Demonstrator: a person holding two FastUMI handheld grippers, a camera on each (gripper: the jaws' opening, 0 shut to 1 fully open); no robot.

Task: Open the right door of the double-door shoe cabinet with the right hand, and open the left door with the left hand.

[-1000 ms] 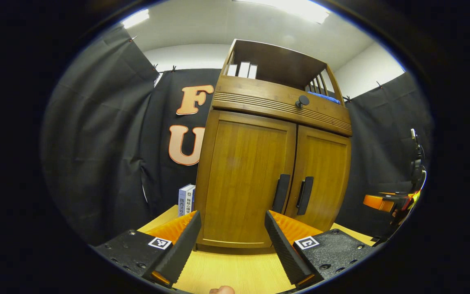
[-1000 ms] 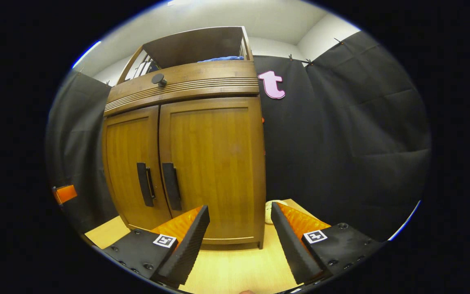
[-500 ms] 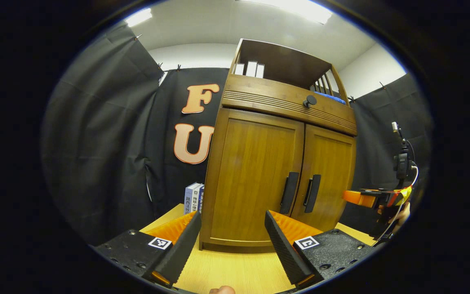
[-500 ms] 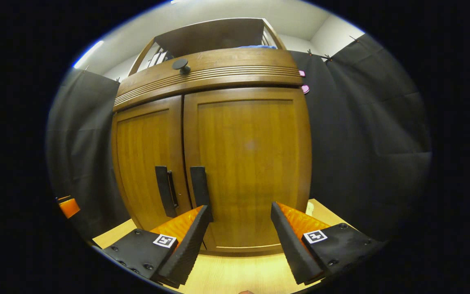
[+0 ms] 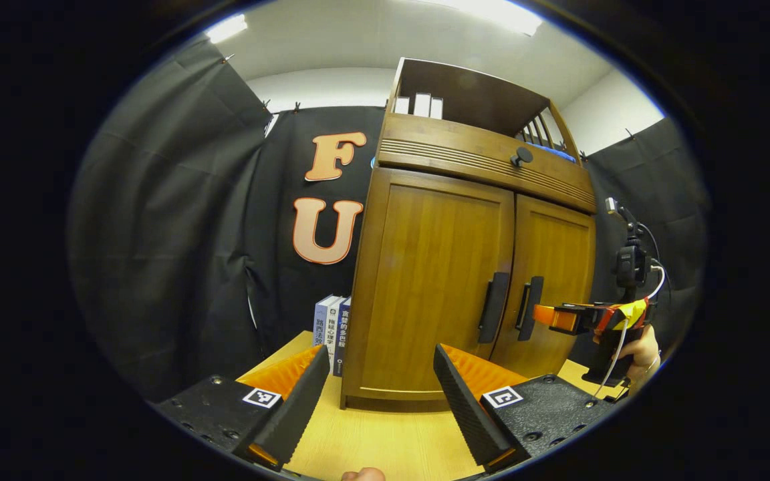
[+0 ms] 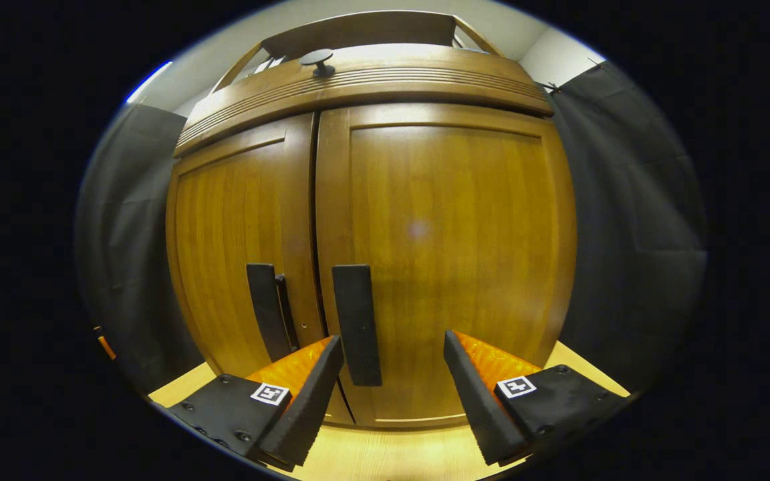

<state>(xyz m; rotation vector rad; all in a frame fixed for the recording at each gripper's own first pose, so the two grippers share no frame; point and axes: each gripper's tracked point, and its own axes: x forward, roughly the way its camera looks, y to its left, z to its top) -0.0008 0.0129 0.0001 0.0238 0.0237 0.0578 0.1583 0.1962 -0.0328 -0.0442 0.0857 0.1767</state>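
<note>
**Booth backdrop**

Black cloth walls (image 5: 171, 220) hang in folds, pinned along the top below a white wall strip (image 5: 321, 87) and white ceiling (image 5: 358, 40). Two bright ceiling lights (image 5: 224, 28) glow overhead. A pale wooden surface (image 5: 385, 441) spreads below, with upright blue-and-white books (image 5: 331, 331) by the cloth.

Books (image 5: 333, 327) upright on the table (image 5: 385, 441), against the black curtain (image 5: 171, 254); ceiling light (image 5: 228, 28) on.

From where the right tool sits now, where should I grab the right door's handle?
Grip the right door's handle at mid-height, coming straight in from the front. It is an upright flat bar standing off the door, so the open right tool should close across its width.
</note>
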